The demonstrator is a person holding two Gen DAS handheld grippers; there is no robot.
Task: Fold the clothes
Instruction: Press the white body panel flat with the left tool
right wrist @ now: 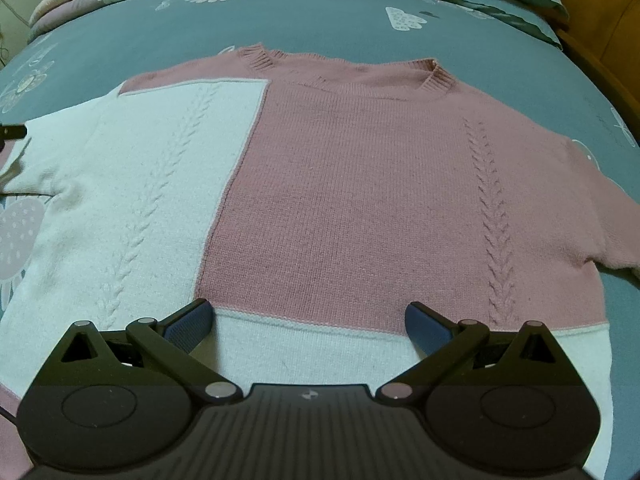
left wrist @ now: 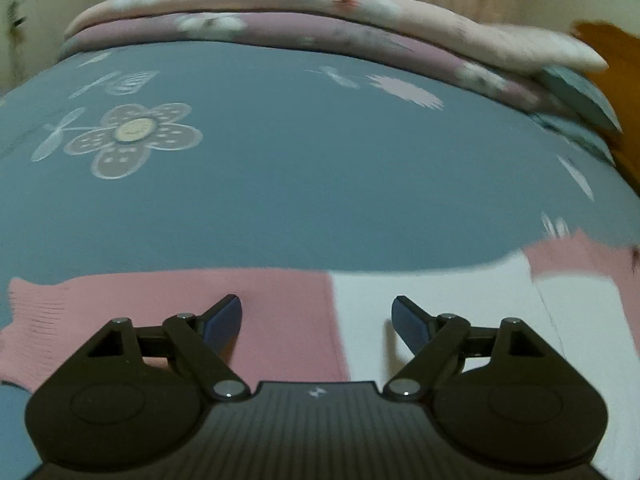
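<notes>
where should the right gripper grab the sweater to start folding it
Take the sweater by its white bottom hem, coming down from above at the near edge. It lies flat and spread out, and the open right gripper hangs just over that free edge.

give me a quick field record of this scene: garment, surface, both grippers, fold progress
garment: pink and white knitted sweater, spread flat, neckline away from the right wrist camera
surface: grey-blue bedsheet with flower print
background: folded pink floral quilt at the far edge of the bed
left gripper: open, over the sweater's pink and white part, nothing between the jaws
right gripper: open, over the white hem band, nothing held
fold progress: no fold visible yet
</notes>
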